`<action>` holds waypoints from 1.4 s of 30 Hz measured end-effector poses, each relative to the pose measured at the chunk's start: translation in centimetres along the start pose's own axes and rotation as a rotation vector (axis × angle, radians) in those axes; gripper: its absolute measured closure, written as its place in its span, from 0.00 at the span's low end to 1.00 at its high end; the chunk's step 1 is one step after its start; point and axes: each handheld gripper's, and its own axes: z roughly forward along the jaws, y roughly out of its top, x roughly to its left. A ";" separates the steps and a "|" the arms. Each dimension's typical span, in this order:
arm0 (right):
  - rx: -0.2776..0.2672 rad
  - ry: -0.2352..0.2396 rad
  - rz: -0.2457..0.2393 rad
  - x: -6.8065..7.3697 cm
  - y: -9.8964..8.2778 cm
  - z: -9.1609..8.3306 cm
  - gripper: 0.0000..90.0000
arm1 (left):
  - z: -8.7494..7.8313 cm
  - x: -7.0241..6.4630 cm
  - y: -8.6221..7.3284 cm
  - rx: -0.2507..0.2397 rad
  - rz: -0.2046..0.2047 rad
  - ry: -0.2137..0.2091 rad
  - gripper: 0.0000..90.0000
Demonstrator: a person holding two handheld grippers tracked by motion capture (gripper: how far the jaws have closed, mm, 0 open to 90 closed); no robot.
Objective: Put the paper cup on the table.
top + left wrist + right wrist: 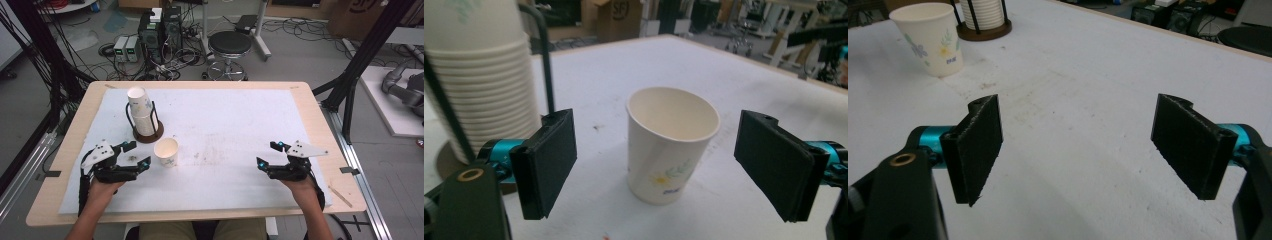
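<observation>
Your left gripper [656, 165] is wide open and holds nothing, and the paper cup [671, 142] stands just ahead between its jaws, light and easy to squash, so squeeze its middle softly.

Left gripper view: cup stack [479, 80] cut off at 9 and 12 o'clock edges, top hidden; its holder's base [446, 160] partly behind the near jaw. Single cup [669, 145]: small print under the flower blurred, unreadable. Right gripper view: stack [983, 12] cropped at 12 o'clock.
</observation>
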 end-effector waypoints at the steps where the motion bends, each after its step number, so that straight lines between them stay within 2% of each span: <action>1: 0.001 -0.005 -0.002 -0.1 -0.1 -0.1 0.24 | -0.2 0.3 0.0 -0.013 -0.006 0.011 0.19; 5: -0.011 -0.016 0.023 -0.4 -0.4 -0.5 0.23 | -0.6 1.0 0.1 -0.062 -0.029 0.047 0.19; 6: -0.012 -0.018 0.026 -0.4 -0.5 -0.5 0.24 | -0.6 1.1 0.1 -0.065 -0.024 0.055 0.19; 18: -0.028 -0.035 0.033 -0.6 -0.4 -1.5 0.24 | -1.3 0.7 -0.1 -0.058 0.005 0.064 0.20; 26: -0.032 -0.037 0.028 -0.5 -0.1 -1.4 0.24 | -1.8 0.6 -0.2 -0.057 0.019 0.063 0.21; 42: -0.028 -0.036 0.027 -0.6 -0.1 -1.2 0.24 | -1.7 0.9 -0.3 -0.061 0.012 0.081 0.21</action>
